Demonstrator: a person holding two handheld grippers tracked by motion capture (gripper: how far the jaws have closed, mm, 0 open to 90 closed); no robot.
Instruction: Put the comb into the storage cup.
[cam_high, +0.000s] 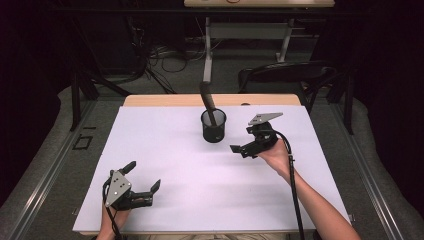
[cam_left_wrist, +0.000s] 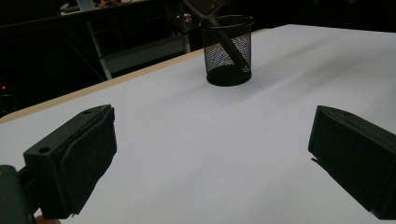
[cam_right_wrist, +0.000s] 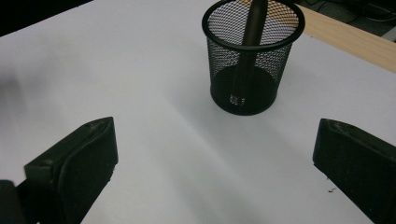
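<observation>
Standing in the black mesh cup (cam_high: 214, 127) near the far middle of the white desk (cam_high: 165, 150), a dark stick-like tool (cam_high: 208, 100) is seen leaning, its long axis tilted up and toward the far left. The right gripper (cam_high: 246, 145) is held just beside the cup, jaws wide apart and empty. The left gripper (cam_high: 143, 177) is held near the front edge, likewise spread with nothing between its 2 jaws.

bright overhead light on the white table (cam_high: 165, 150), dark surroundings, soft shadows, slight blur.
</observation>
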